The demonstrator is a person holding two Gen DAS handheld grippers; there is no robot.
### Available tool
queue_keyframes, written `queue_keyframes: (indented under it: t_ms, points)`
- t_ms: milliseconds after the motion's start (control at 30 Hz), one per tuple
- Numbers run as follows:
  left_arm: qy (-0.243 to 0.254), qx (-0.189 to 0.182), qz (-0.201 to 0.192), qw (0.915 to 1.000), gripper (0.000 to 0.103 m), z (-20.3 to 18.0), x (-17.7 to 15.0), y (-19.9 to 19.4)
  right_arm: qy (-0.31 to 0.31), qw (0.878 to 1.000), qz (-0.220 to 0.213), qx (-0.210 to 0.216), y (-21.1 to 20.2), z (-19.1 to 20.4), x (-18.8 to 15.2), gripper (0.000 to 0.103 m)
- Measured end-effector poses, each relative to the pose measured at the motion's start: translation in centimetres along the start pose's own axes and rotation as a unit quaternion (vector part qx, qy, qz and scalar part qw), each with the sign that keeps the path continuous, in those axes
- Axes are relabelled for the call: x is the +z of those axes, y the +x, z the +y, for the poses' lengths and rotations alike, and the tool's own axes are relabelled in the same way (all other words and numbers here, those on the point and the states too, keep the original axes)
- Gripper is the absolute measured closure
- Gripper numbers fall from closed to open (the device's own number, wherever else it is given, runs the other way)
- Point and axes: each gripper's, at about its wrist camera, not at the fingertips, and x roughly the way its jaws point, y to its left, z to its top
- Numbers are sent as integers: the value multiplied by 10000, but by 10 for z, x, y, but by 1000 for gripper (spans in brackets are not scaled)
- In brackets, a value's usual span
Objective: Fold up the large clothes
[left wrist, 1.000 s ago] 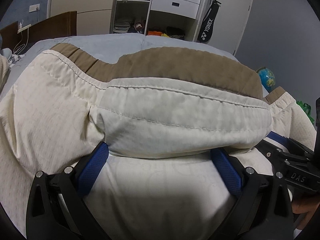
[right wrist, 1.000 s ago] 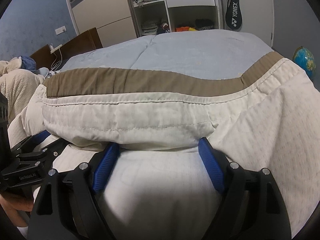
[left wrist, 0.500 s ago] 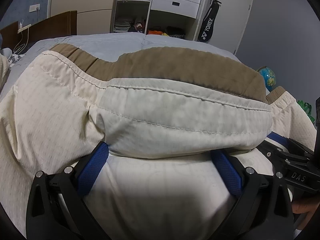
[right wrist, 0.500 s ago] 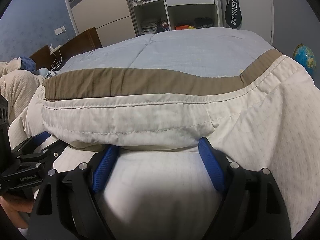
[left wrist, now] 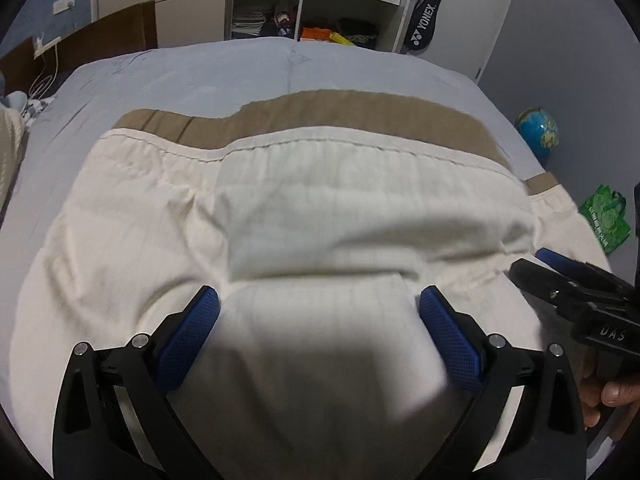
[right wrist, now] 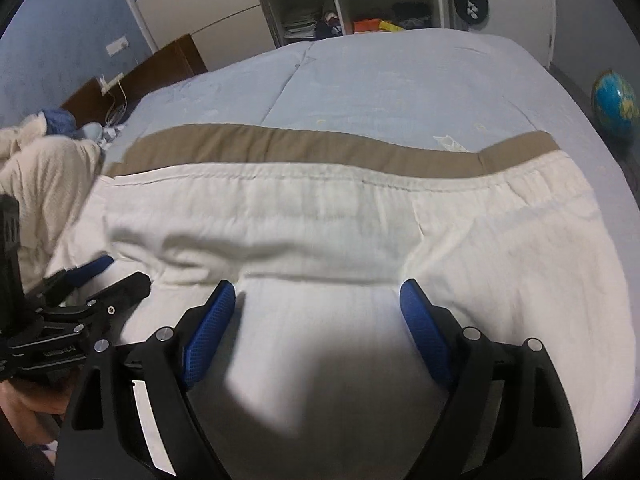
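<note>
A large cream cloth (left wrist: pixel 320 208) with a brown band (left wrist: pixel 340 116) along its far edge lies spread on the light blue bed (left wrist: pixel 240 72). A folded-over layer of it ends just beyond my fingertips. My left gripper (left wrist: pixel 319 294) hovers over the near part of the cloth, jaws wide apart and pressing on nothing. My right gripper (right wrist: pixel 318 285) stands beside it over the same cloth (right wrist: pixel 320 220), its jaws opening, with cloth lying flat beneath them and ungripped. Each gripper shows in the other's view: the right gripper (left wrist: pixel 560 268) at the right, the left gripper (right wrist: pixel 100 276) at the left.
A cream blanket pile (right wrist: pixel 40 184) lies at the bed's left side by the wooden headboard (left wrist: pixel 108 40). Open shelves and drawers (left wrist: pixel 304 0) and a hanging racket bag (left wrist: pixel 424 20) stand behind the bed. A globe (left wrist: pixel 536 132) and a green bag (left wrist: pixel 604 220) sit on the floor at the right.
Both grippers have risen and tipped downward. The folded edge that lay bunched over the fingertips now lies flatter, just beyond them. More of the blue bed shows.
</note>
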Motion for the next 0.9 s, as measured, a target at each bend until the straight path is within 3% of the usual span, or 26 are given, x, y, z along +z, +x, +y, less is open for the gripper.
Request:
queue_keyframes:
  t_ms: [167,400,567,733,900]
  points:
    - [64,20,-8,10000,7,-4,-6,-34,-97,9999,-22,-25,-34,5,-13,21]
    - [221,91,-326,9992,7,7,-44,-99,-397,9989,-226,-39,-102,18,-55,19]
    - [-75,545,-157,9984,7,52,-71,-115,-565,9973,-414,-235,-148,14,-95,17]
    - [-624,1148,457,9904,7,118,-98,-111,-239,9978,-332,-517,-179,-20,-125,17]
    - [-916,1013,342,9900,7,140,-128,-141,108,9976,-370,-583,-211,-42,-163,17]
